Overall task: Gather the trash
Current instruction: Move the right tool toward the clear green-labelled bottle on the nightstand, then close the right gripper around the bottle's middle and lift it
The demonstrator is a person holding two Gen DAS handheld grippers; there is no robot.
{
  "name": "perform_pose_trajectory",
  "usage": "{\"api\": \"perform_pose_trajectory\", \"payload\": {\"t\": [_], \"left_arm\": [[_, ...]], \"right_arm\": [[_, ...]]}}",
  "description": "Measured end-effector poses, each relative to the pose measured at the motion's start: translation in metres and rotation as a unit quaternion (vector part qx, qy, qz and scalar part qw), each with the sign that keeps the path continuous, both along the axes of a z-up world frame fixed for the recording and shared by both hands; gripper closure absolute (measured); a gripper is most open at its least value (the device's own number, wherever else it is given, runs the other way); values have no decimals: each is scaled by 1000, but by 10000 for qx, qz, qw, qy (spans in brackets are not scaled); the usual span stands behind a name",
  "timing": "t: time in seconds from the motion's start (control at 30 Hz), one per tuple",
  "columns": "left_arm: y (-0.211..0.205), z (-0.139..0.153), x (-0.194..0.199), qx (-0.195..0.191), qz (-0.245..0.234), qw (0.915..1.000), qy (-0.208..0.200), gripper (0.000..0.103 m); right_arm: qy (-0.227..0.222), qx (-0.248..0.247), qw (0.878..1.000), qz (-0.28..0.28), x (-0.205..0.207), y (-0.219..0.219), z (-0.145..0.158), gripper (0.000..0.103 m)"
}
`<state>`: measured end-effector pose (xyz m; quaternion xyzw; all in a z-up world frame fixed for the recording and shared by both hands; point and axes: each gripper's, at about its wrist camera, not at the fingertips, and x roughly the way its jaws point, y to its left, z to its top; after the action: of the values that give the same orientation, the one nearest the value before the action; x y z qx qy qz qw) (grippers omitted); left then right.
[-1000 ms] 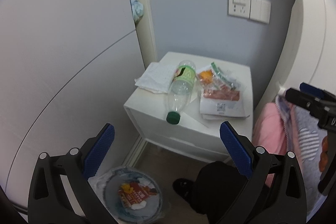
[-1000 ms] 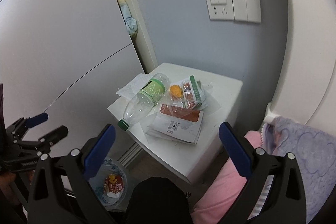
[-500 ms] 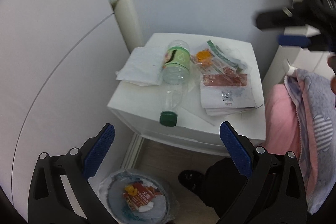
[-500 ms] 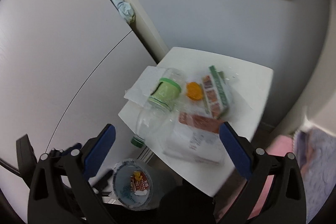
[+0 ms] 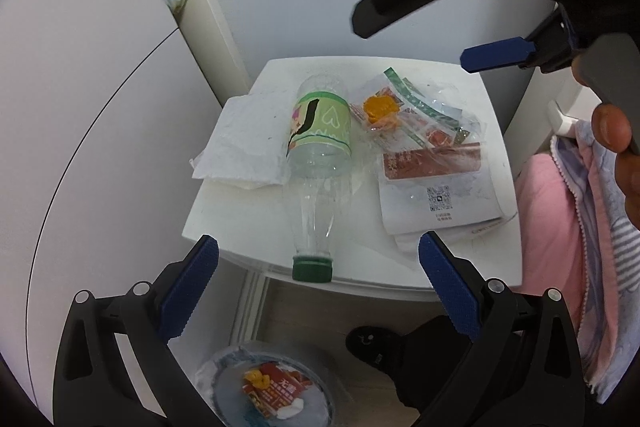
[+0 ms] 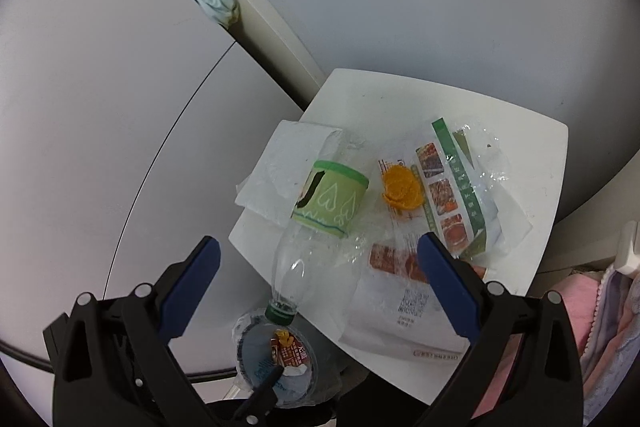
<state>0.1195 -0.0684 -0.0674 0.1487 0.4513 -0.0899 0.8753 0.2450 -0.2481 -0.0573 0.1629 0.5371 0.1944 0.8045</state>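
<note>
Nearing bottle [image 5: 318, 163]: both tongs, left [image 5: 316, 291] and right [image 6: 320, 287], closer, spread apart.

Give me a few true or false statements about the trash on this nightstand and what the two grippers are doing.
1. The plastic bottle lies on its side on the nightstand. True.
2. The bottle's cap is red. False: the cap is green.
3. The left gripper is shut on the bottle. False: it is open, holding nothing.
4. The orange peel lies on the wrappers. True.
5. The right gripper is open. True.
</note>
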Motion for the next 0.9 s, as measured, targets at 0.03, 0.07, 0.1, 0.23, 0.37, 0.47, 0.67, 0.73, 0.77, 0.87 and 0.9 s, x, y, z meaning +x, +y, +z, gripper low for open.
{"api": "perform_pose_trajectory", "payload": {"t": [0.03,0.07,0.1,0.23,0.37,0.47,0.67,0.73,0.77,0.87,0.9], "left_arm": [[0,-2,3,22,-8,10000,4,6],[0,-4,6,38,-17,10000,17,6],[0,-6,10,50,-29,10000,42,6],[1,-16,24,137,-116,9997,179,6],[5,-25,44,-26,-281,9986,444,6],[6,-31,58,-48,-429,9971,631,6],[11,-44,80,-192,-485,9942,941,6],[14,-50,88,-311,-434,9931,1042,6],[15,-52,91,-374,-423,9924,1091,6],[15,-60,98,-488,-484,9900,1235,6],[13,-62,100,-461,-513,9898,1250,9]], "right_arm": [[88,32,10000,-33,5,1,-4,7],[160,41,9998,-57,9,2,-7,7],[241,32,9997,-78,13,3,-10,7],[790,71,9965,-266,38,10,-34,7],[1186,113,9925,-273,57,23,-49,7],[1430,40,9894,-232,73,34,-60,7],[1777,-119,9835,-325,97,46,-85,7],[1825,-154,9824,-360,101,49,-91,7],[1840,-172,9821,-353,103,51,-93,7],[1922,-205,9803,-408,108,53,-100,7],[1930,-218,9801,-421,109,53,-101,7]]}}
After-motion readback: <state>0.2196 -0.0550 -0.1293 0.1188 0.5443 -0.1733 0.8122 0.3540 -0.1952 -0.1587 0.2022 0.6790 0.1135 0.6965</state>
